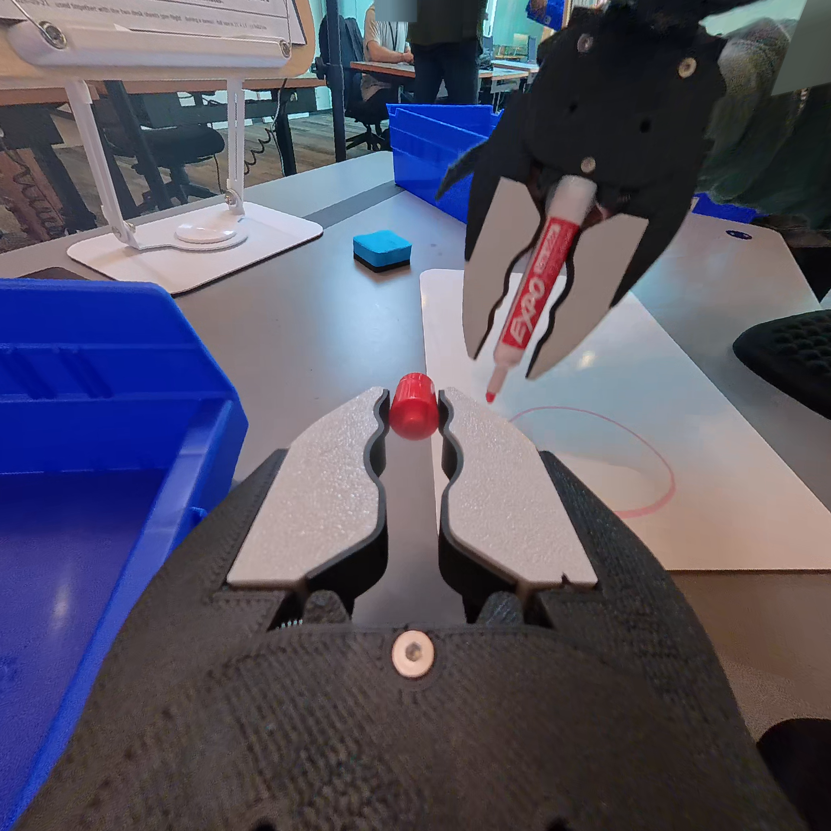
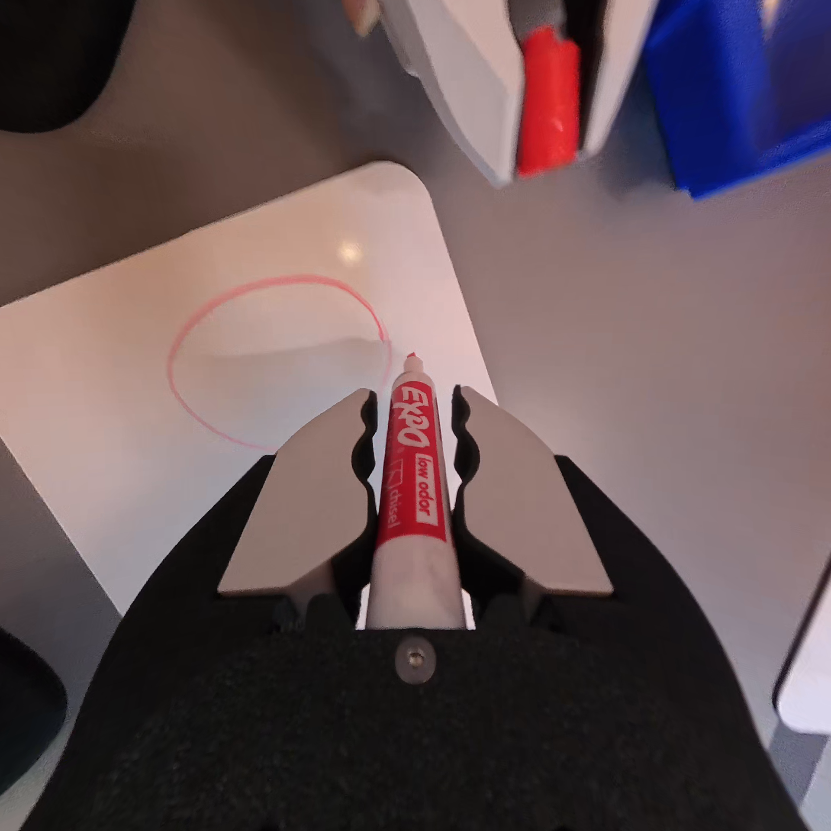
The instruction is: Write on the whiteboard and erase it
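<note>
Gripping a red cap (image 1: 413, 407) at the tips of the left gripper (image 1: 413, 400), jaws narrow around it, cap's long axis running along the fingers, closed end toward the camera. Hovering over grey table (image 1: 306, 341), just left of the whiteboard (image 1: 674, 449). Sitting nearby at the left, a blue bin (image 1: 112, 404).

Clamping a marker (image 2: 413, 476) in the right gripper (image 2: 413, 395), jaws pinching the barrel low in the throat, long axis lying along the fingers. Pointing its red tip down and forward at the whiteboard, just beside a faint red oval (image 2: 279, 359); touching or not, cannot tell. Slanting down-left in the left wrist view.

Lying farther off on the table, a blue eraser (image 1: 382, 250), apart from the board. Standing far left, a white stand (image 1: 193, 243); far behind, another bin (image 1: 431, 148).
</note>
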